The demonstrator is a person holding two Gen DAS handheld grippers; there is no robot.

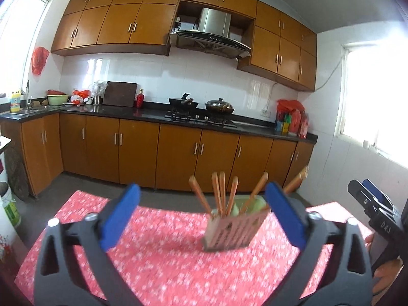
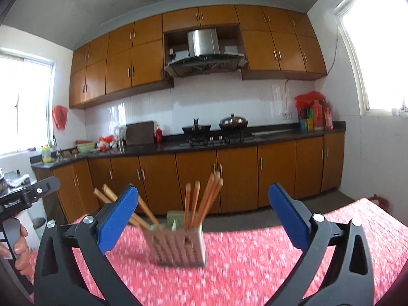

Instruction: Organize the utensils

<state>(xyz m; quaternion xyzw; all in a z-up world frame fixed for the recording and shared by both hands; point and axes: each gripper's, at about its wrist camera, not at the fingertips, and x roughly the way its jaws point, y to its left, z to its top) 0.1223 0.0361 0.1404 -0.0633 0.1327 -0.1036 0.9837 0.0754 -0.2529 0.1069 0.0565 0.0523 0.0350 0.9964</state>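
a slotted holder (image 1: 230, 229) is seen standing on a bench (image 1: 158, 242) covered w/ a red flowered cloth, slightly blurred in both views. wooden chopsticks (image 1: 219, 192) are stuck in it, fanned out at different angles, some leaning well over the rim. a pale green piece, poss. an inner cup, is glimpsed inside; what it is can't be told.

the left claw (image 1: 202, 216) is held wide open w/ nothing gripped, the holder framed between its blue pads (image 1: 119, 219) but not touched. the right claw (image 2: 204, 219) is likewise spread wide and empty, the holder (image 2: 178, 244) lying ahead between its pads (image 2: 288, 219), apart from them. the other handle and a hand (image 2: 20, 250) are caught at the frame edge.

judgement: all sticks seem already housed, so tidying or steadying is prob. the step in hand. it would be done best if the holder is braced low on its walls by one claw, since it looks light and top-heavy. leaning sticks should be nudged upright near their mid-length, one at a time, w/ the pads closed gently. a knock on the fanned tips could tip the lot.
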